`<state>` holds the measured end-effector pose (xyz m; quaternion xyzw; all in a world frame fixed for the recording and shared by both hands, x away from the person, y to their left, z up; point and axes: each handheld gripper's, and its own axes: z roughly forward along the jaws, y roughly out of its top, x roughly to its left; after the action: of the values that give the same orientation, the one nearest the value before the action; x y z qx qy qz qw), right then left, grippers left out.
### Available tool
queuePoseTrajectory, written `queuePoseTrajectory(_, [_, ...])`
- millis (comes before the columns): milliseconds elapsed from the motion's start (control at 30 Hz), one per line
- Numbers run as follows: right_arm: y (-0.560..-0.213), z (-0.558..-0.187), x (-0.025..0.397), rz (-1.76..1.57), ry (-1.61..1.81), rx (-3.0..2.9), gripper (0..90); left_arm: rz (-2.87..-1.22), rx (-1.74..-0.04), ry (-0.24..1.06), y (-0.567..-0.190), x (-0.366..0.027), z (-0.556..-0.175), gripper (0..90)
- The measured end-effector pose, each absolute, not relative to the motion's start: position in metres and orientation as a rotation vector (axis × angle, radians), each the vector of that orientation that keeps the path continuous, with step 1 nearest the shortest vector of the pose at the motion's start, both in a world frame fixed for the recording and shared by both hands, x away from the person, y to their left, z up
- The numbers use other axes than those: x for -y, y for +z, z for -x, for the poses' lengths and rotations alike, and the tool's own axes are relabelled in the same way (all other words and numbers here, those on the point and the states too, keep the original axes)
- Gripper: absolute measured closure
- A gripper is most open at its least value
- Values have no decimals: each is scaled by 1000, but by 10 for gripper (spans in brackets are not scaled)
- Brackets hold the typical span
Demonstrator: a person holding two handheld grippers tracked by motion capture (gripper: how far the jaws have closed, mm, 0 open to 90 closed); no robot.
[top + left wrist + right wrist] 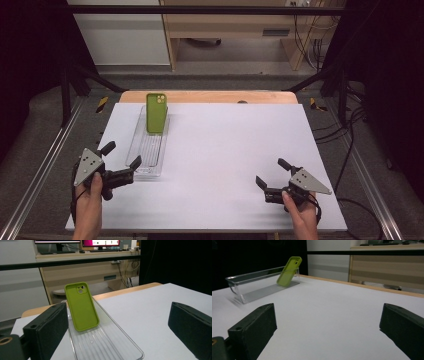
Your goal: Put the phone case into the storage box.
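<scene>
A green phone case [156, 113] leans upright against the far end of a clear plastic tray [145, 155] on the white table's left side. From the left gripper view the green phone case [81, 306] shows its back with the camera cutout, standing in the clear tray [110, 345]. My left gripper [121, 155] is open at the tray's near end, holding nothing. My right gripper [271, 173] is open near the front right, its jaws apart over bare table. The right gripper view has the phone case [289, 271] and tray [249, 287] far off to the left.
The white table top [230, 150] lies over a wooden table whose edge shows at the back. Black frame bars and cables run along both sides. A cabinet and desk stand beyond the table.
</scene>
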<state>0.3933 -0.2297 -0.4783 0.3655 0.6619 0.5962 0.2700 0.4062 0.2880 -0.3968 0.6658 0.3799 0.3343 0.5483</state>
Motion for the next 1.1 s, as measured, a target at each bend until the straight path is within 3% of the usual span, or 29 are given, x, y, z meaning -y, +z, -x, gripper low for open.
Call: queuePoseTrajectory(1100, [-479, -393, 230, -974, 1573, -1786, 8, -1544, -887, 726, -425, -302, -397, 33])
